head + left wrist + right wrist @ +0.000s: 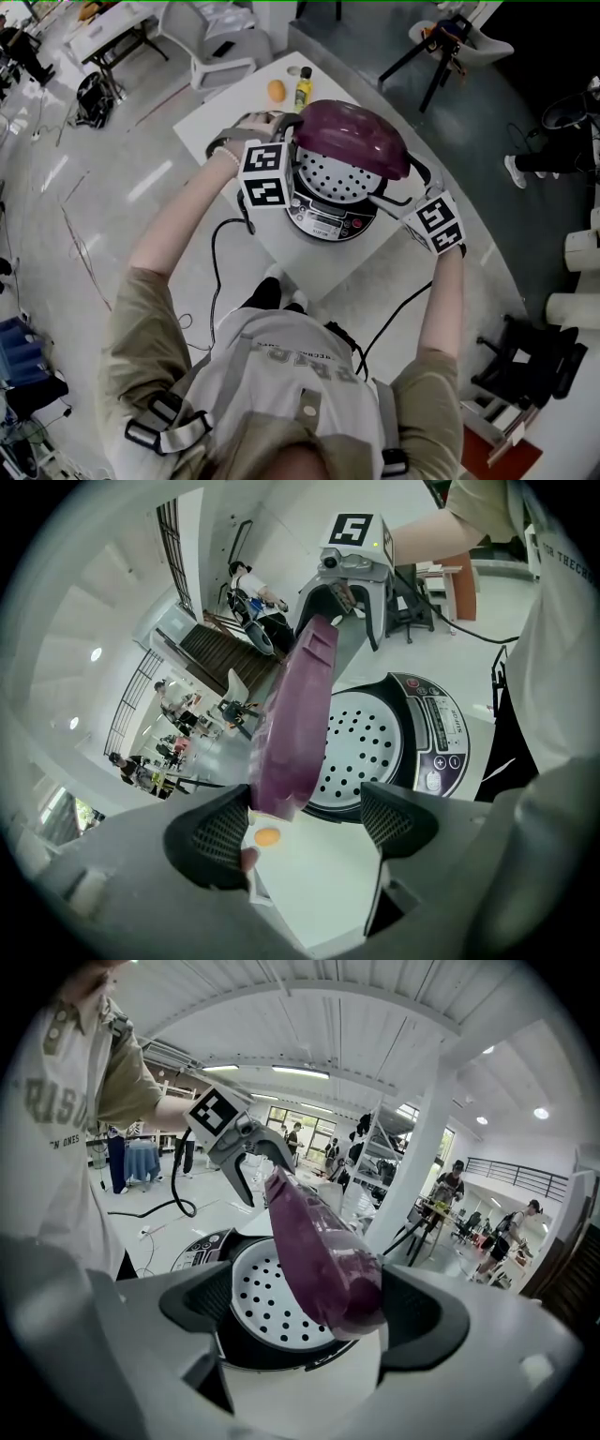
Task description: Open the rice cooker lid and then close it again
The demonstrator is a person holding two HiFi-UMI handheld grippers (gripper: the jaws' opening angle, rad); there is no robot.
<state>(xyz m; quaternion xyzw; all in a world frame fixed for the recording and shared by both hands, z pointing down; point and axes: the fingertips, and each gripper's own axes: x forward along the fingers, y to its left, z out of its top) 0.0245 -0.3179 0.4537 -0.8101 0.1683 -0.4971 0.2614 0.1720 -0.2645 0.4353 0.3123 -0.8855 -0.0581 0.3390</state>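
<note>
Both tools are standing with jaws wide apart: the left tool (305,822) and the right tool (314,1312) are flanking the purple lid (352,136), its rim lying between each pair of jaws, unclamped. It is tilting half raised over the rice cooker (328,220), baring a white perforated tray (342,173). The cooker is sitting on the white surface (246,84), near an orange fruit (277,91) and a yellow bottle (302,89).

Both arms reach forward from the shoulders, bare below short sleeves. The left arm (178,239) stretches further out, and its left hand-held gripper (305,822) tilts steeply down with its jaws set wide apart. The right arm (442,309) carries the right hand-held gripper (314,1314), angled down more gently, jaws likewise spread wide. The two grippers face each other.
</note>
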